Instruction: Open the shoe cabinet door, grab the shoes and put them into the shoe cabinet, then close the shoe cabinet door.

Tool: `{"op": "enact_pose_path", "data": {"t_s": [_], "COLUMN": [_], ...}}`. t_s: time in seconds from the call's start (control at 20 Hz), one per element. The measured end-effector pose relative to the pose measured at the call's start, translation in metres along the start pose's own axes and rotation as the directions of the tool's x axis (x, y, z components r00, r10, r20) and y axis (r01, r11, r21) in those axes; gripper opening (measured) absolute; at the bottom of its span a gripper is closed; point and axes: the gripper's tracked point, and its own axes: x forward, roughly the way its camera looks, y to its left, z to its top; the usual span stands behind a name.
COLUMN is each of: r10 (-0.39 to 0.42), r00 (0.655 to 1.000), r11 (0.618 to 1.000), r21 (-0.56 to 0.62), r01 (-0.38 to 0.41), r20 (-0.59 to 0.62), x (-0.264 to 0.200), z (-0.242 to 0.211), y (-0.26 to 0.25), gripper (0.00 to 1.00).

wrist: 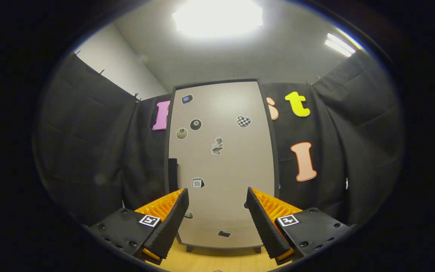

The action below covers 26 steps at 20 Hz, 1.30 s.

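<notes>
A tall beige shoe cabinet [221, 166] with a dark frame stands straight ahead of me, beyond the fingers. Its door is closed and carries several small stickers. A dark vertical handle [172, 174] sits on the door's left edge, just above my left fingertip. My gripper [217, 194] is open, with a wide gap between the fingers and nothing held. The cabinet rests on short feet on a wooden floor [217, 260].
Black cloth walls [89, 158] close in on both sides of the cabinet and behind it. A white ceiling with a bright lamp [217, 17] is overhead. A strip of wooden floor lies between me and the cabinet's base.
</notes>
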Motion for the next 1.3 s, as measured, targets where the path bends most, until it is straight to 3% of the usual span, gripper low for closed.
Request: {"op": "enact_pose_path", "data": {"t_s": [0.55, 1.2, 1.3], "r10": [0.145, 0.099, 0.087], "r00": [0.988, 0.992, 0.993], "r11": [0.988, 0.992, 0.993], "r21": [-0.057, -0.066, -0.070], "r01": [-0.142, -0.104, -0.093], "r20": [0.044, -0.081, -0.082], "x": [0.101, 0.191, 0.199], "z": [0.011, -0.036, -0.037], "y": [0.098, 0.124, 0.125], "gripper": [0.98, 0.96, 0.90]}}
